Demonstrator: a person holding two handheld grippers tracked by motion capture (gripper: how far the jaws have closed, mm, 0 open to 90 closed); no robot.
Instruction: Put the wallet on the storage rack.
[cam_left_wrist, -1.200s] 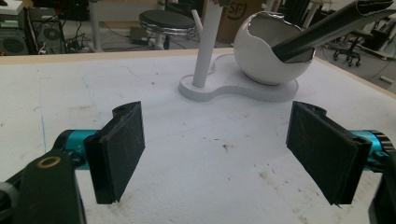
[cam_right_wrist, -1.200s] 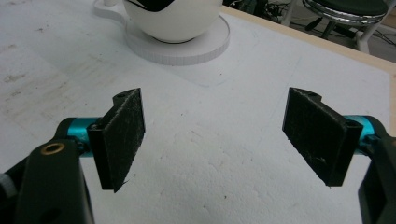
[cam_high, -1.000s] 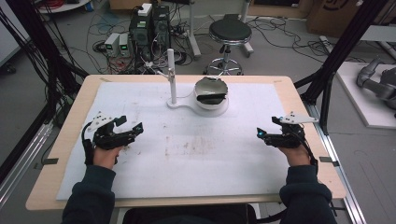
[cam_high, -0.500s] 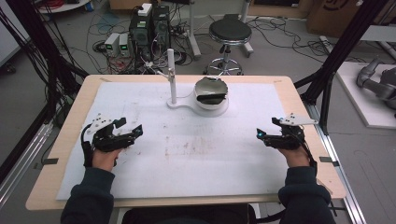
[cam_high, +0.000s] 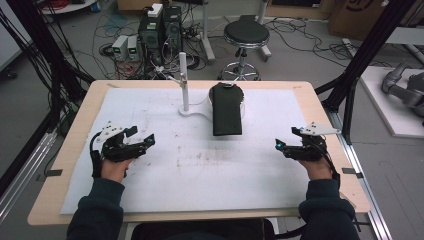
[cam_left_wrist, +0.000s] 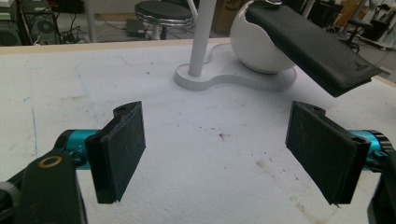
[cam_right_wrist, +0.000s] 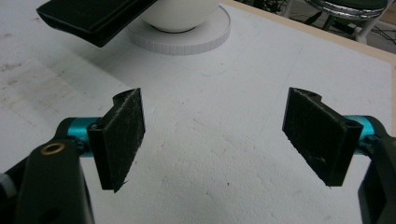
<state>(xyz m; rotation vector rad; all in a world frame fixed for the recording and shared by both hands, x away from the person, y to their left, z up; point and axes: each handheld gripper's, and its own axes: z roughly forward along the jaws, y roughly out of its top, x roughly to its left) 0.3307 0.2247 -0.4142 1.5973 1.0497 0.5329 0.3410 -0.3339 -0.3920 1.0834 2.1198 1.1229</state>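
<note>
Black wallet (cam_high: 227, 109) lies across the top of a white bowl (cam_left_wrist: 260, 49) at the far middle of the table, its near end jutting out past the bowl's rim and hanging above the white mat (cam_high: 200, 170); in the left gripper view that end tilts down toward the right, clear of the surface; the bowl stands on a white base (cam_left_wrist: 243, 80) that joins a slim white post (cam_high: 183, 82) just to its left; the left gripper (cam_high: 141, 143) rests low over the mat at the near left, held in the person's left hand (cam_high: 114, 167), jaws spread wide with nothing between the pads but stained mat; the right gripper (cam_high: 281, 147) sits at the near right, well apart from the wallet, in the right hand (cam_high: 316, 167), jaws likewise wide open and empty; both grippers point inward across the mat; a grey three-cornered plate tops each; a wooden table edge (cam_high: 320, 105) frames the mat; a black stool (cam_high: 245, 34) stands on the floor behind the table.
</note>
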